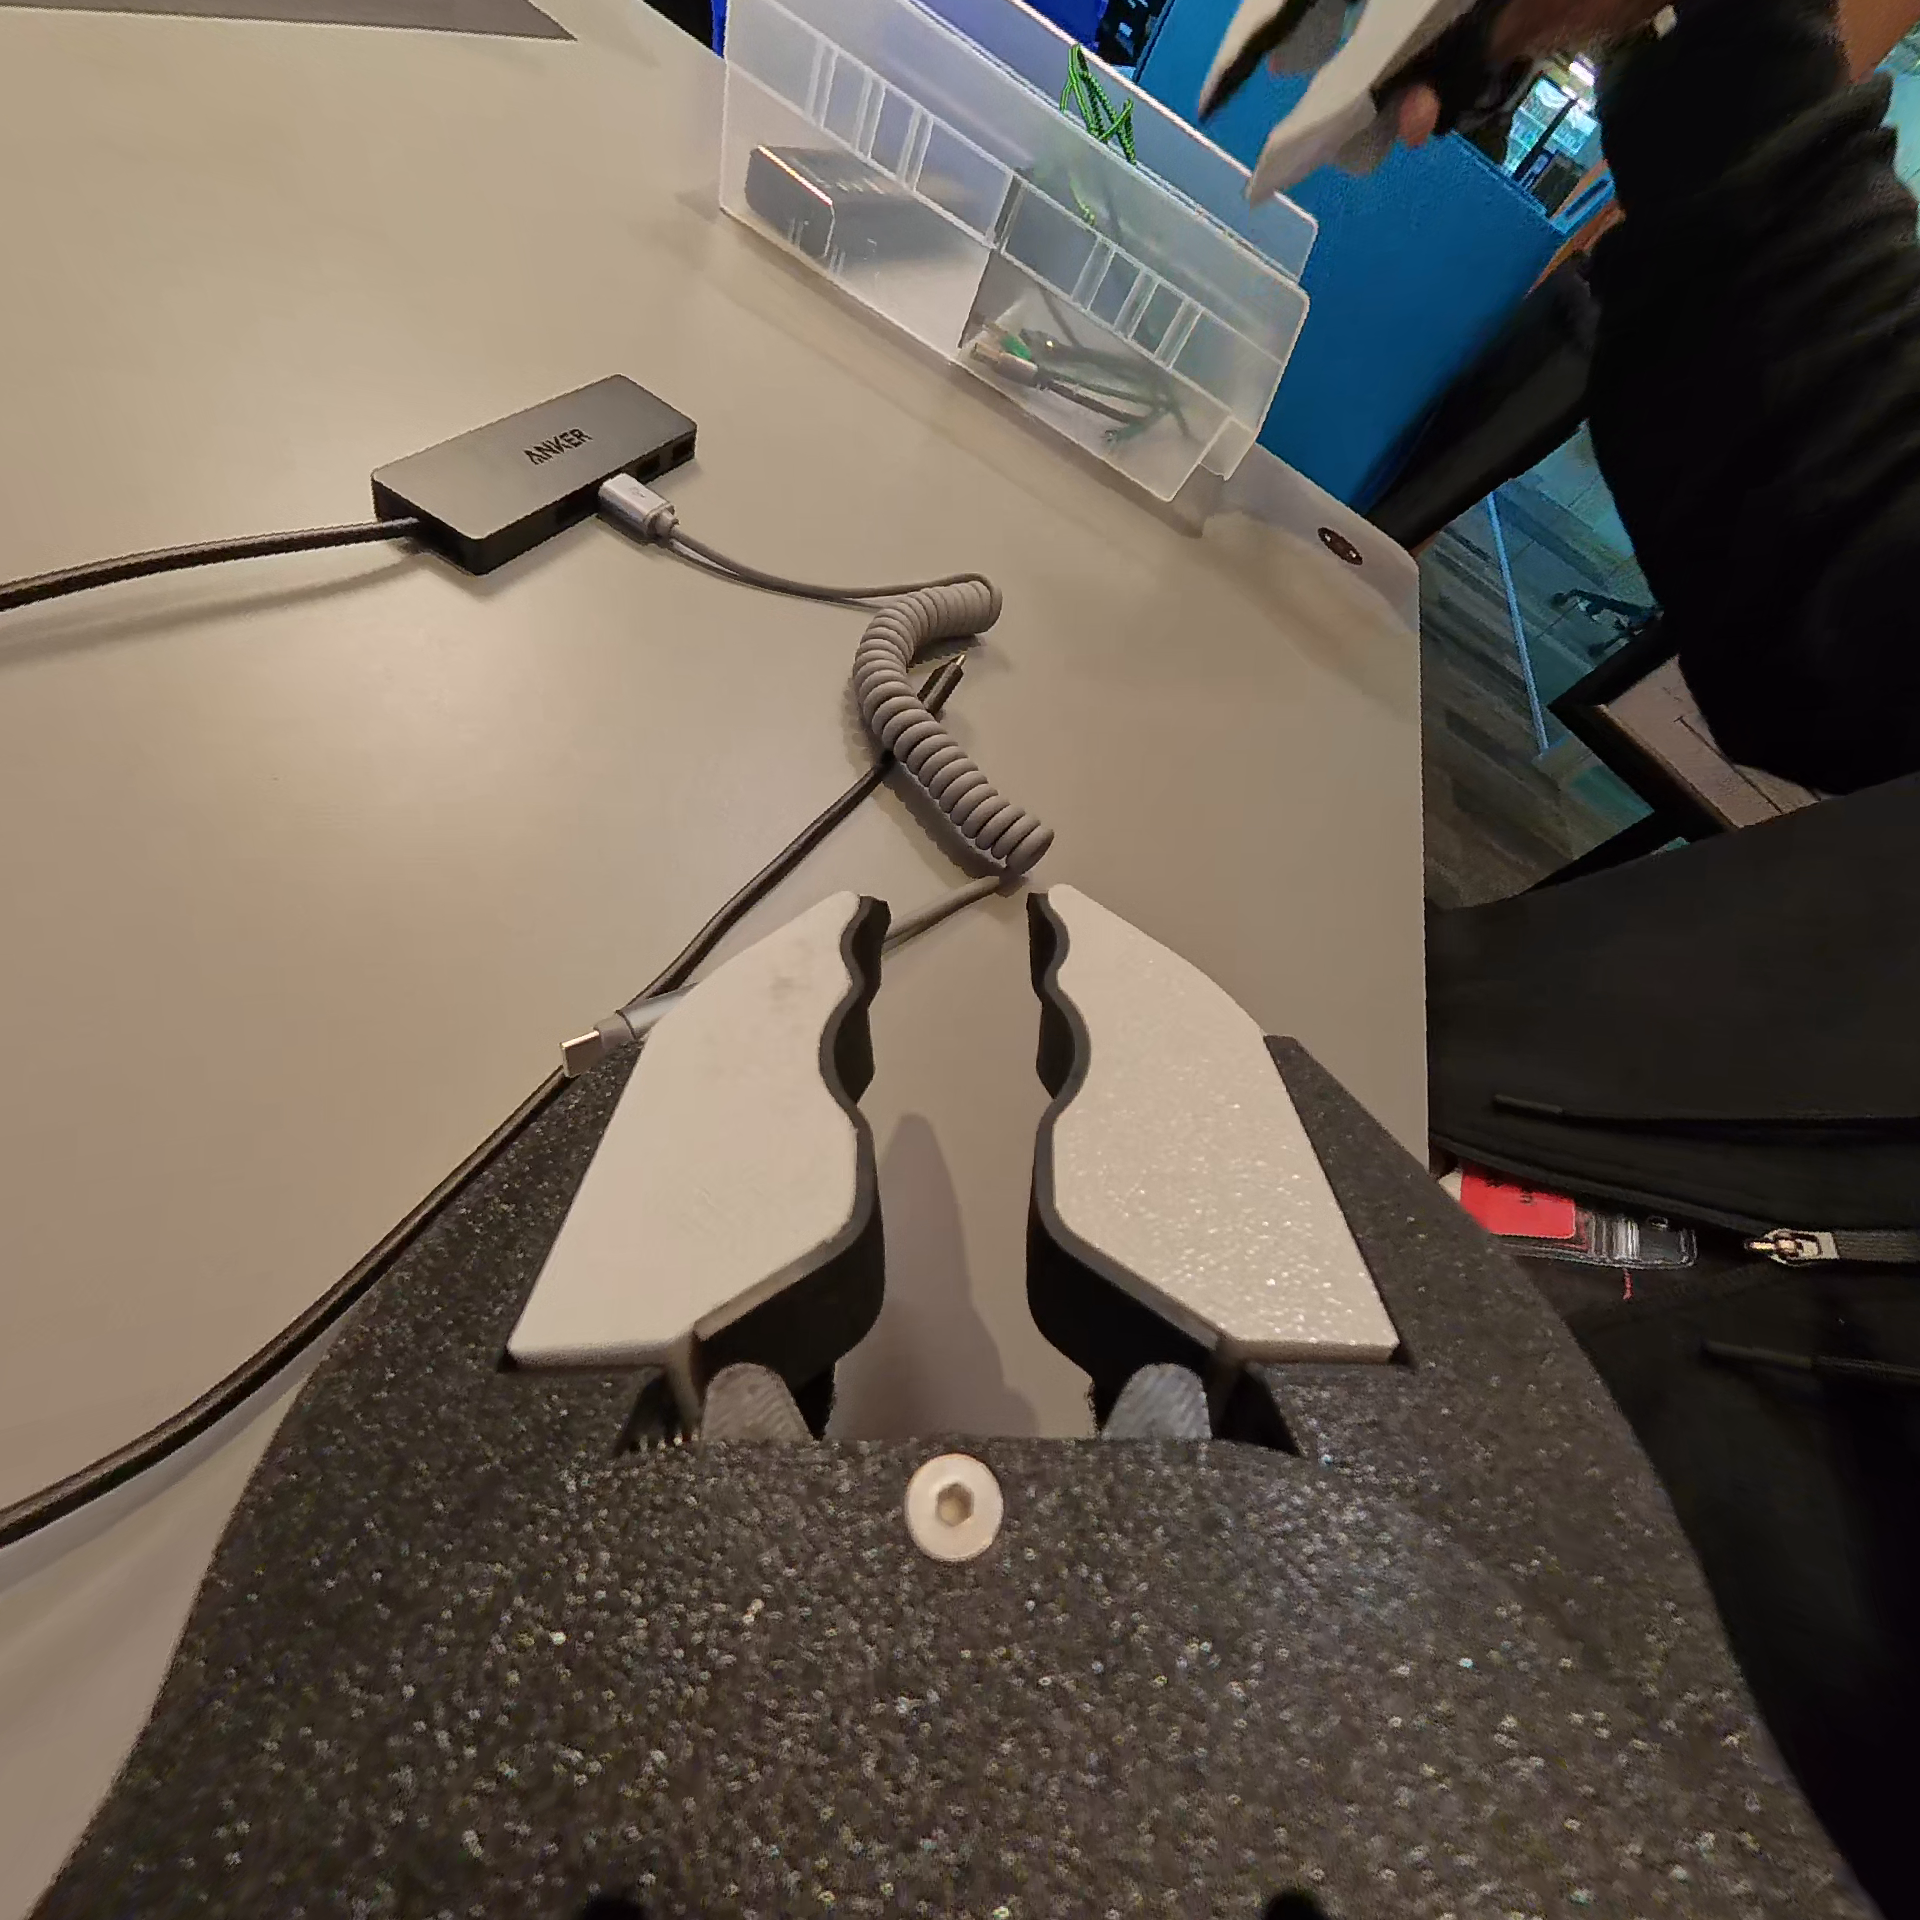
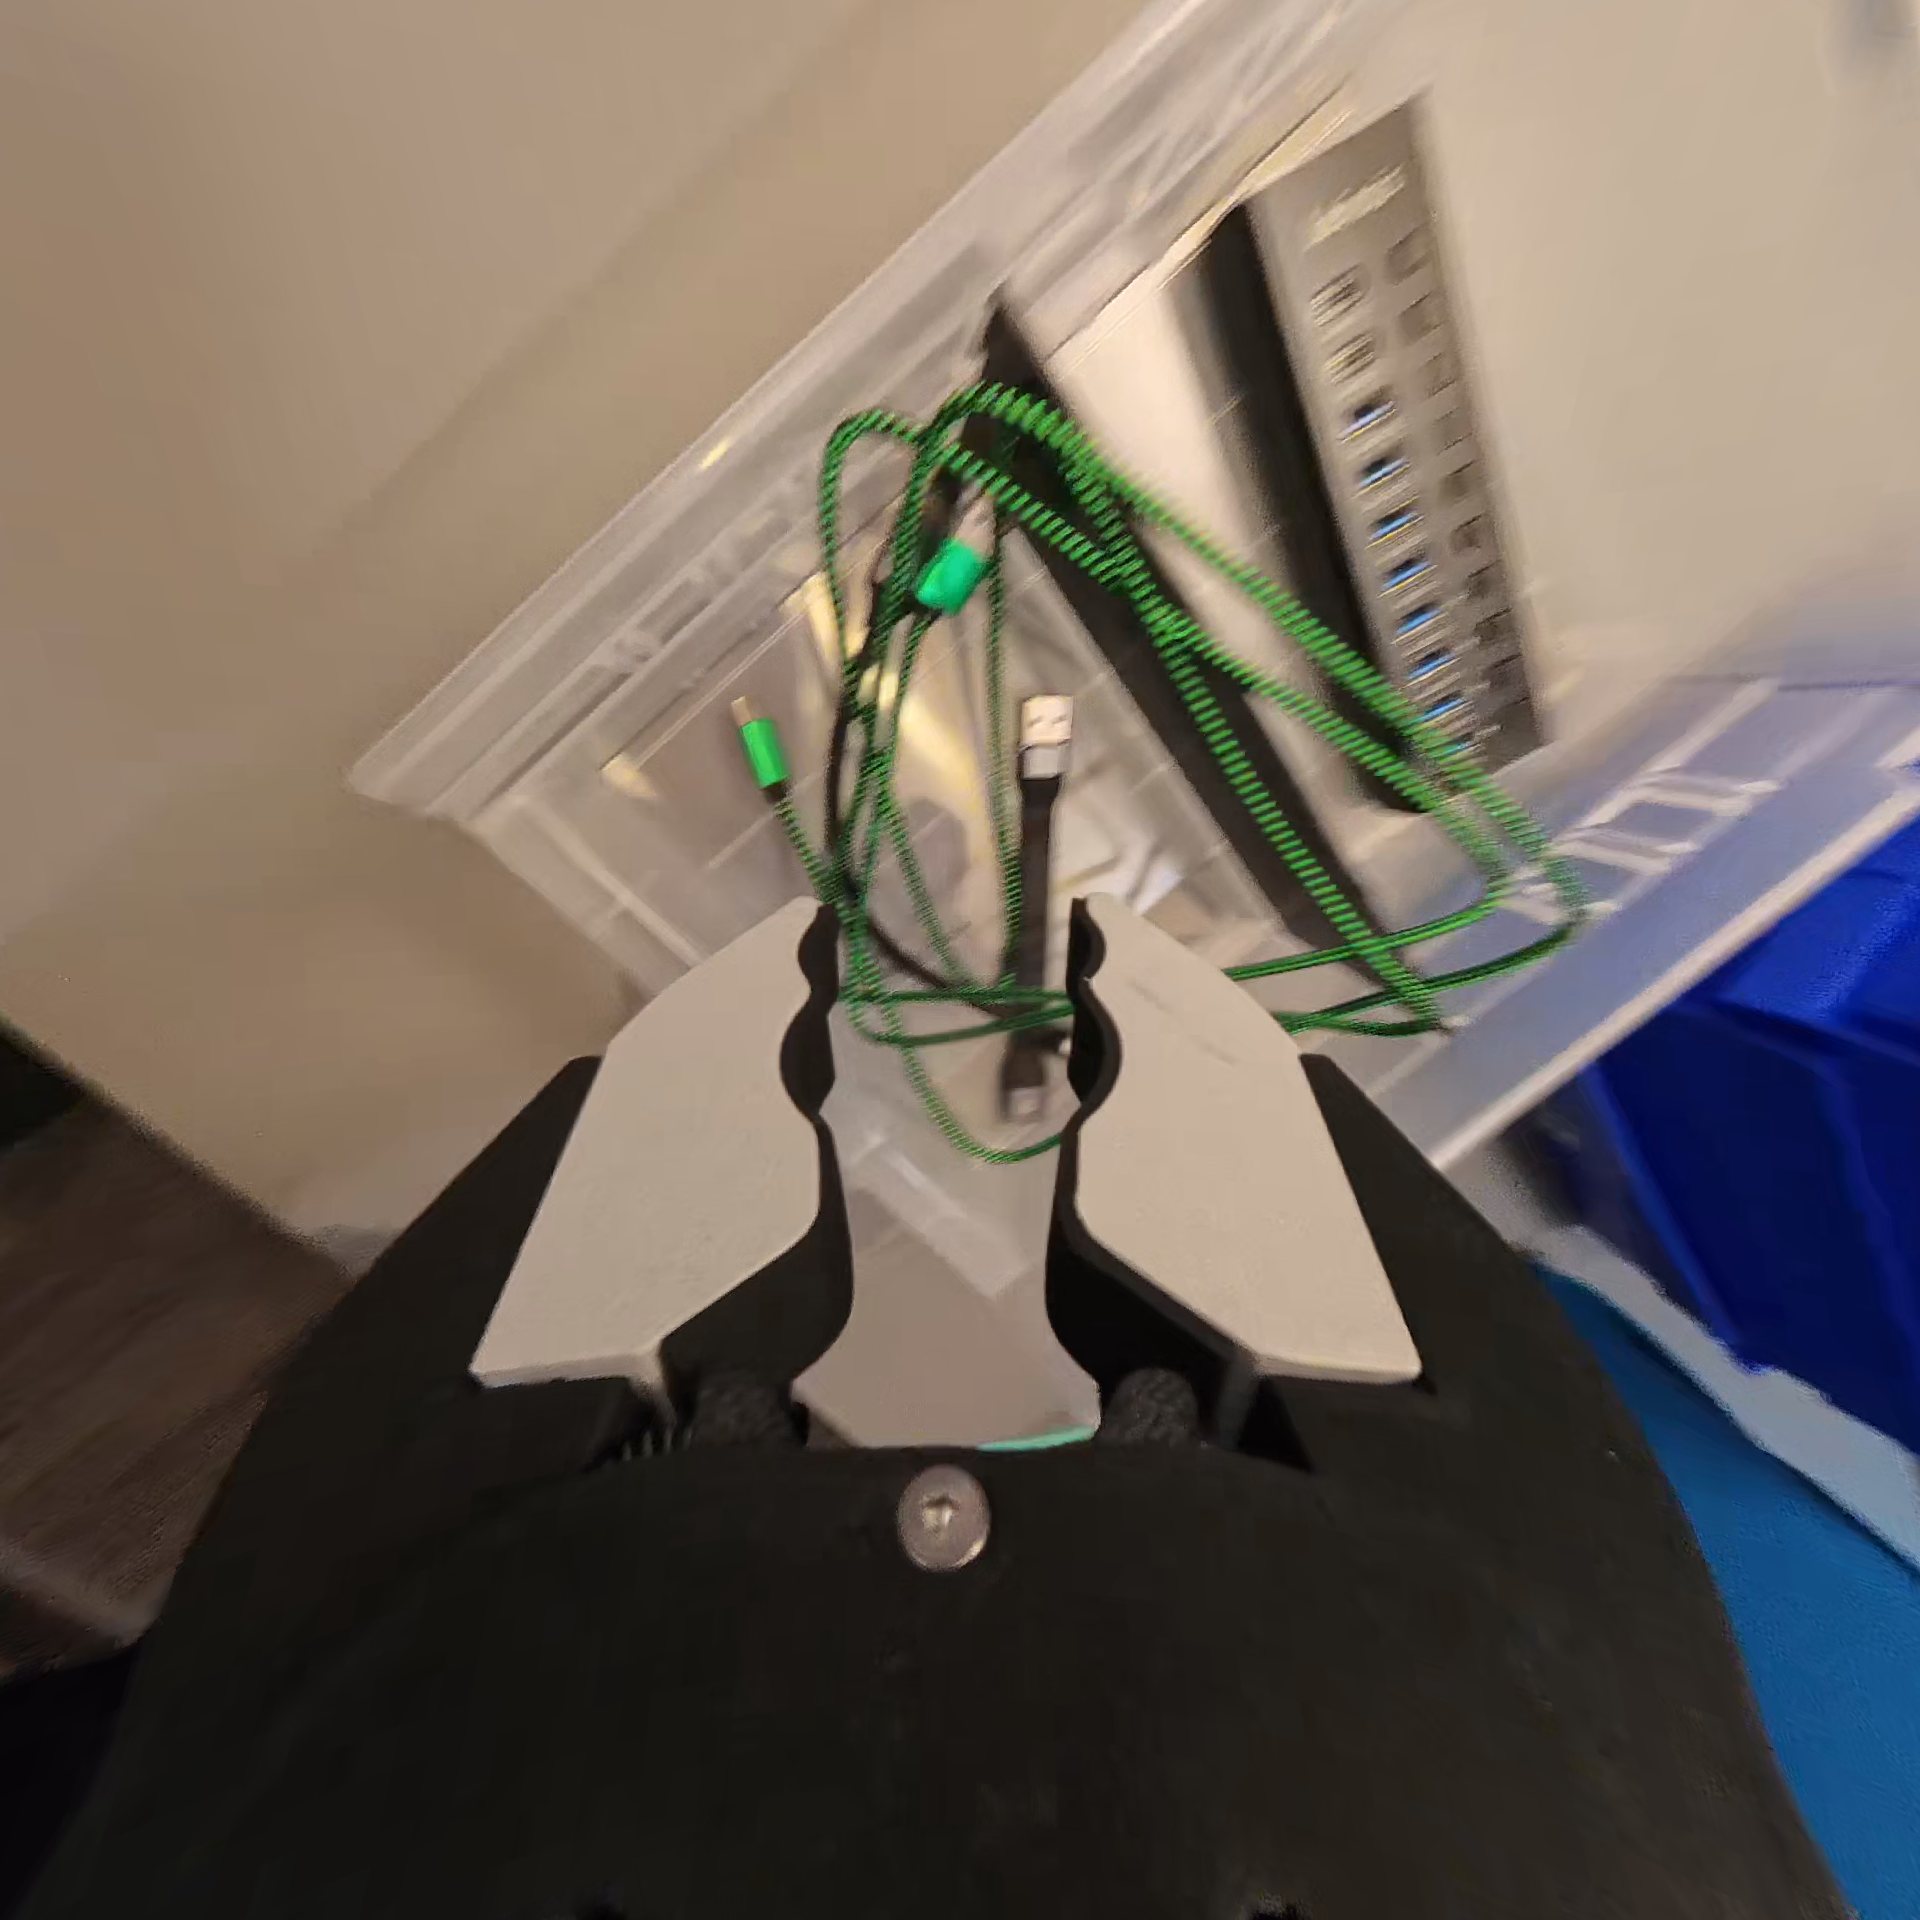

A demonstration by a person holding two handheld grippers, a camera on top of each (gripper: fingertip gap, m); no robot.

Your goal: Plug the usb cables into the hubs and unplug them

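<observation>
Left tongs (image 1: 956,914): sitting low over the grey counter (image 1: 312,831), jaws standing parted with bare counter showing between them, gripping nothing.

Right tongs (image 2: 951,925): hanging above the clear plastic organiser tray (image 2: 499,748), jaws standing apart, nothing between them. The view is blurring with motion. In the left wrist view these tongs (image 1: 1257,94) are showing at the top edge, over the tray (image 1: 1278,312).

Black flat hub (image 1: 535,473): lying on the counter well ahead and to the left of the left tongs. A black braided lead (image 1: 187,556) is running off its near end toward the left edge.

Grey coiled cable (image 1: 940,727): its silver plug (image 1: 639,504) is sitting in a side port of the black hub; the coil is lying between the hub and the left tongs. Its other end, a small silver connector (image 1: 597,1042), is resting loose on the counter just beside the left finger.

Green-and-black braided cable (image 2: 1143,582): looping in a tangle in and over the tray, one green connector (image 2: 764,753) lying in a compartment, another green part (image 2: 951,577) hanging higher up.

Short black cable with silver plug (image 2: 1044,743): lying in the tray beside the green loops.

Long multi-port hub (image 2: 1403,447): lying in a neighbouring tray compartment.

A person in dark clothing (image 1: 1714,416) is standing at the counter's right edge.
</observation>
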